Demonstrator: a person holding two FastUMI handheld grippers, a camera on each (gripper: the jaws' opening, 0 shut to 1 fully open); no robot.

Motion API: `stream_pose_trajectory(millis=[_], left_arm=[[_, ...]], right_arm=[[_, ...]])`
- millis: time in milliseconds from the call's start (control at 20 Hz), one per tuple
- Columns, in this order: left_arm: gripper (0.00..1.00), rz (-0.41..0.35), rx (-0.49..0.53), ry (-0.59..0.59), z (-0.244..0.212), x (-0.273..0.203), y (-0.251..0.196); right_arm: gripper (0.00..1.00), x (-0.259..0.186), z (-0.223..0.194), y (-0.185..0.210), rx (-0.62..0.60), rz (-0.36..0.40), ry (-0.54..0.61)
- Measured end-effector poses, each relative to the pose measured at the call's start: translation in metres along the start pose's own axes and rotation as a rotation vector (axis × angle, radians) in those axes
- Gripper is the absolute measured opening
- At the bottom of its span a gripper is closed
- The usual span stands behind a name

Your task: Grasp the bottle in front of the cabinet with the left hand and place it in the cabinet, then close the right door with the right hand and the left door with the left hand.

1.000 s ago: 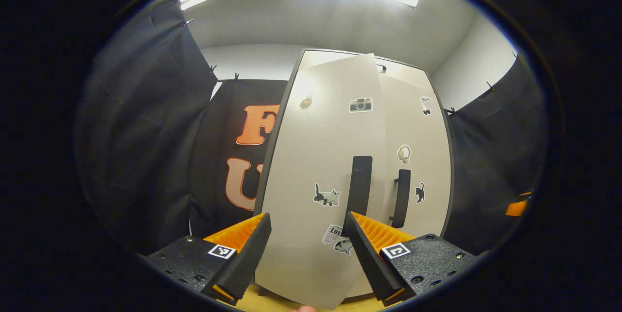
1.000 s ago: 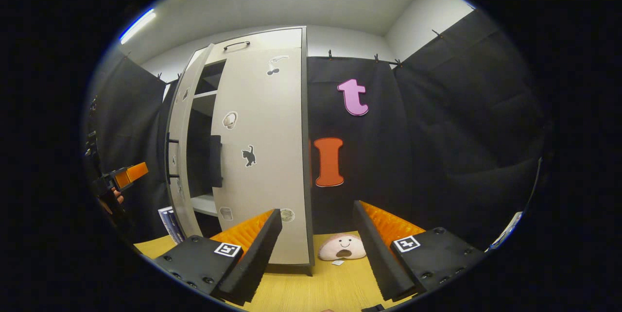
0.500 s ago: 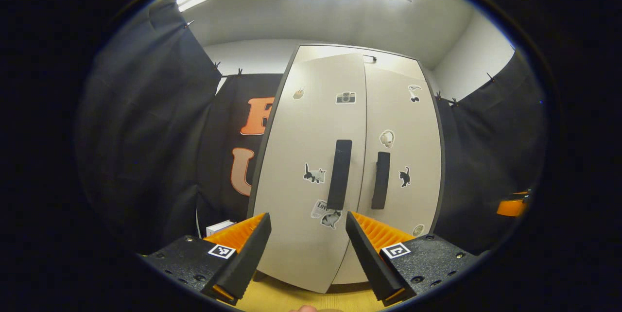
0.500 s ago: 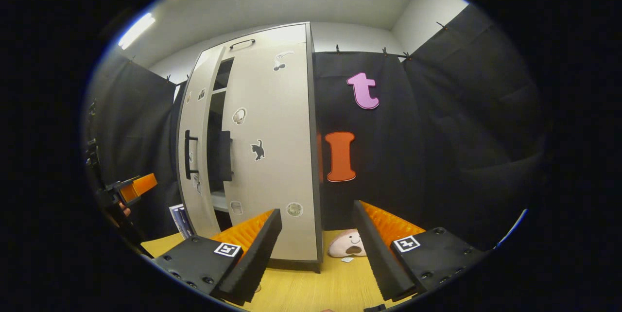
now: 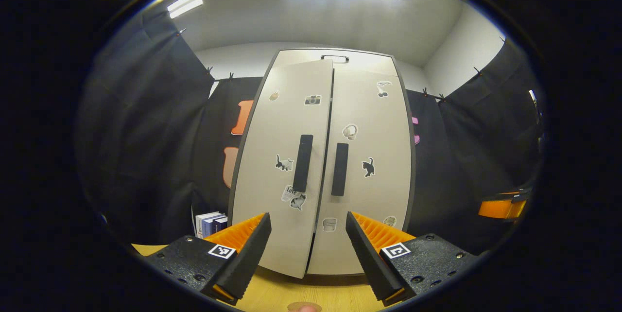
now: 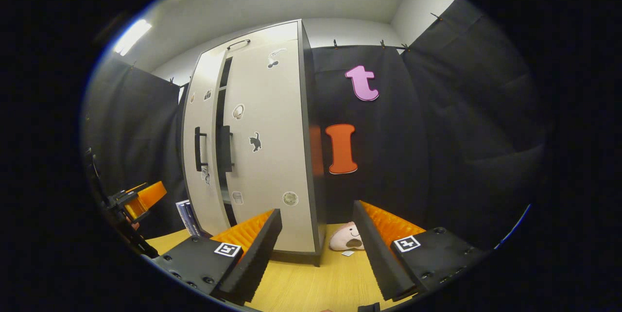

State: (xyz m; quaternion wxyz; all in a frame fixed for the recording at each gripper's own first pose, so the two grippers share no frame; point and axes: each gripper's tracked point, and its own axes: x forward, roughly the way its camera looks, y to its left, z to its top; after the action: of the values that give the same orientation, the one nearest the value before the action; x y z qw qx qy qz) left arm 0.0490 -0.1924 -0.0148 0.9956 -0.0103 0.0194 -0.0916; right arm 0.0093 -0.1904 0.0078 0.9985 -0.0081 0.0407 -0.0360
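The big cabinet (image 5: 320, 166) fills the middle of the left gripper view, its left door (image 5: 282, 171) a crack from shut beside the right door (image 5: 369, 166), while the left gripper (image 5: 307, 253) and right gripper (image 6: 316, 253) stay back, wide open, holding nothing, and the bottle is hidden.

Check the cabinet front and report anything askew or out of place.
The left door is not fully shut: it stands slightly ajar, its lower edge proud of the right door, with a dark gap between them. Nothing else stands out.
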Motion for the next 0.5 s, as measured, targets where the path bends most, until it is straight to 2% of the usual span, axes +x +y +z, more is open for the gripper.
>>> stream_pose_trajectory(millis=[200,250,300,500], left_arm=[[0.94,-0.029,-0.016,0.021,-0.010,-0.013,-0.031],[0.91,-0.040,-0.023,0.020,-0.010,-0.014,-0.036],[0.94,-0.058,-0.030,0.030,-0.012,-0.012,-0.043],[0.94,-0.083,-0.052,0.053,-0.016,-0.010,-0.056]], right_arm=[[0.98,-0.007,-0.006,0.000,-0.007,0.029,0.015],[0.98,-0.009,-0.007,-0.001,-0.006,0.033,0.015],[0.98,-0.011,-0.006,-0.003,-0.001,0.027,0.009],[0.98,-0.017,-0.005,-0.009,-0.008,0.020,0.008]])
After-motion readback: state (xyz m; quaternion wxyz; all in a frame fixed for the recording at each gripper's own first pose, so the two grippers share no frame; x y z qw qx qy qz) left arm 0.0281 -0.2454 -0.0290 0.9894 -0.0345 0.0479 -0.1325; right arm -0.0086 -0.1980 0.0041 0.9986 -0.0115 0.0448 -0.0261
